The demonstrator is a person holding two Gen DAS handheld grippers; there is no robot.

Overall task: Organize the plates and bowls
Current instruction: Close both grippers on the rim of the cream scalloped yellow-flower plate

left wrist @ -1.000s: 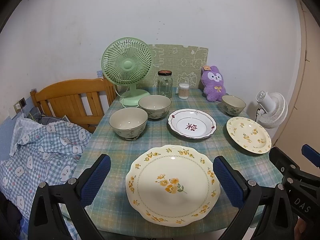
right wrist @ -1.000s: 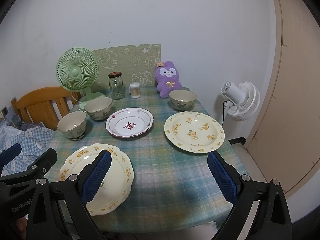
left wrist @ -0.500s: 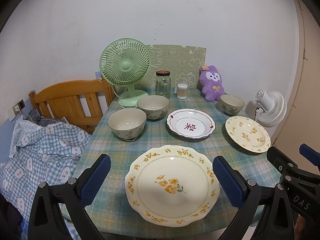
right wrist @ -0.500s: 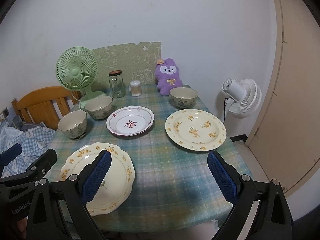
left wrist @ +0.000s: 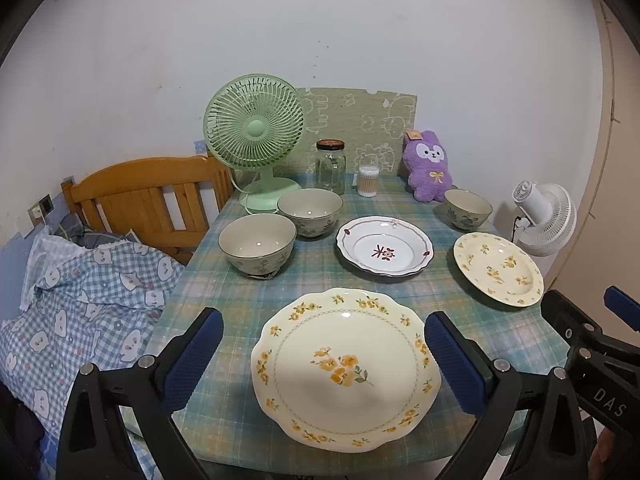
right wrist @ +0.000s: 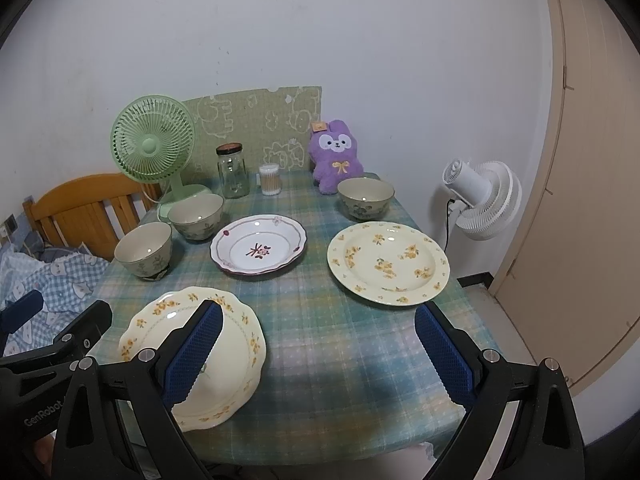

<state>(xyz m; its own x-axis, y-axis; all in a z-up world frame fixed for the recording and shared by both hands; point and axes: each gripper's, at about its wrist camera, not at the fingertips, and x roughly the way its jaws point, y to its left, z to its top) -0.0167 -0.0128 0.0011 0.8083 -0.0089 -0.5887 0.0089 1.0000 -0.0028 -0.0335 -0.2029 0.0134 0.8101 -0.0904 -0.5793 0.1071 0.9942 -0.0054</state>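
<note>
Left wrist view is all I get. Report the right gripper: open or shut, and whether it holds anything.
Observer: The right gripper is open and holds nothing.
Operator: Name what lies ahead of it.
Observer: Bare tablecloth first, then the round yellow-flowered plate, a little to the right of its centre line.
Operator: Say what stands right of the white fan.
Observer: A beige door stands just right of the white fan.
</note>
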